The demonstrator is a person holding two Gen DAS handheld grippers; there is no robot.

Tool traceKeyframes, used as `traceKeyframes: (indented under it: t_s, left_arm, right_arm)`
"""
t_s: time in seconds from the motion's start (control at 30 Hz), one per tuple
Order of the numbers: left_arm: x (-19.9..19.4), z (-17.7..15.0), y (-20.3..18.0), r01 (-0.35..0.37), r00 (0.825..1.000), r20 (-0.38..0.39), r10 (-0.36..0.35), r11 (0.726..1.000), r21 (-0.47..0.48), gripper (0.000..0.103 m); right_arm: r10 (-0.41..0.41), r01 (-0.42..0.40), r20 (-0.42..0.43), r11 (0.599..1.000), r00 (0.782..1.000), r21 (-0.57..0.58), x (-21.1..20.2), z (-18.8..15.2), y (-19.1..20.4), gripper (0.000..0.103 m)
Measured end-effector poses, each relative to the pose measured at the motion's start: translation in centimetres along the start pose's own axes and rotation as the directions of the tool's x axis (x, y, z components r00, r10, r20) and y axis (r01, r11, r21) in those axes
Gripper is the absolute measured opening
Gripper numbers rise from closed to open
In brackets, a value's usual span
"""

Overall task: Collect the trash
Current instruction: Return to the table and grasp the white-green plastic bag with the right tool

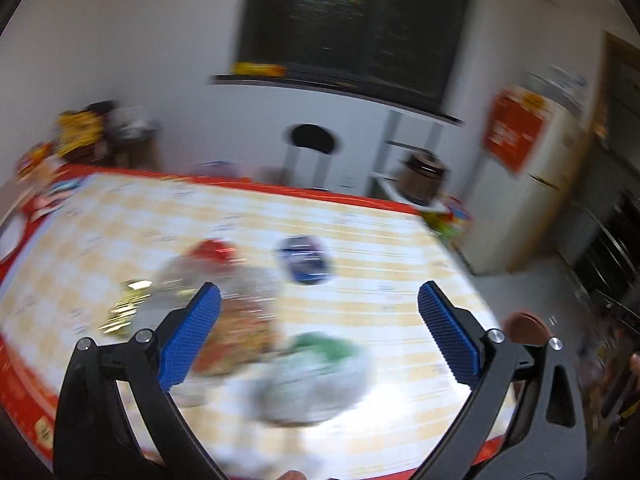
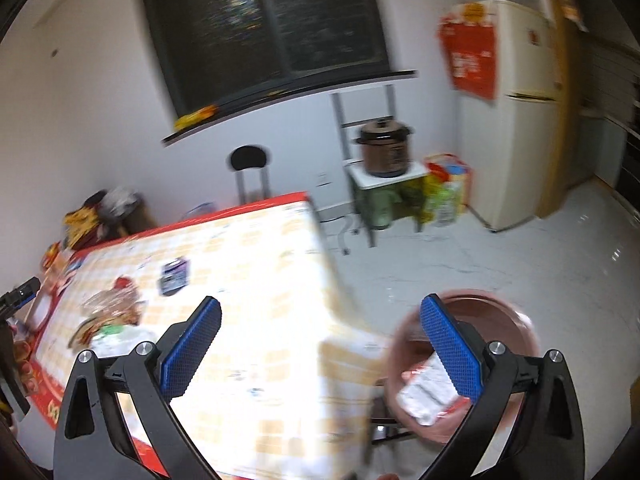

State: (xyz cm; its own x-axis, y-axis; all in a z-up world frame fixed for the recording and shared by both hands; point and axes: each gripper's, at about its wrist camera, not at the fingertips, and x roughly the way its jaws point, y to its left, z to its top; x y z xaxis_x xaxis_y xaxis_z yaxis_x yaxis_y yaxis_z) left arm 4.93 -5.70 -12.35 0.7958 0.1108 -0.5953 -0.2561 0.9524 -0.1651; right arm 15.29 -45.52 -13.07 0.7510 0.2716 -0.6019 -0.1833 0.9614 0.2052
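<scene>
Left gripper: we are holding it wide open, gripping nothing, over blurred wrappers lying on the checked table.
Right gripper: we are holding it open above the brown bin, a white packet lying inside.
Around: pot, fridge.
Unclear: wrapper shapes are smearing.

We are in a home kitchen or dining room. We see a cream fridge with a red poster on its side, a brown electric cooker on a small stand, a black-backed chair by the wall, a dark window with a sill, and a bench under a checked yellow cloth edged in red.
</scene>
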Motion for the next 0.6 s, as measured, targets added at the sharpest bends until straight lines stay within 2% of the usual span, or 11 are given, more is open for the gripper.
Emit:
traceKeyframes:
  t_s: [0.1, 0.23, 0.33, 0.6]
  left_arm:
    - [-1.7, -0.3, 5.9, -0.068, 0.997, 0.024, 0.069, 0.995, -0.071, 0.097]
    - [-2.9, -1.2, 11.7, -0.1, 0.994, 0.018, 0.104, 0.986, -0.133, 0.097]
    - [-2.8, -1.7, 15.2, -0.096, 0.995, 0.013, 0.099, 0.982, -0.162, 0.097]
    - [-1.0, -3.4, 20.6, -0.058, 0.998, -0.017, 0.056, 0.978, -0.198, 0.097]
  right_arm:
    - [0.055, -0.056, -0.027, 0.997, 0.998, -0.043, 1.3, -0.1, 4.6, 0.098]
    - [0.113, -0.118, -0.069, 0.989, 0.991, -0.083, 3.0, -0.4, 10.3, 0.098]
    - [0.147, -0.16, -0.111, 0.98, 0.983, -0.117, 4.4, -0.9, 14.7, 0.098]
    - [0.175, -0.224, -0.232, 0.952, 0.957, -0.209, 8.8, -3.8, 25.6, 0.098]
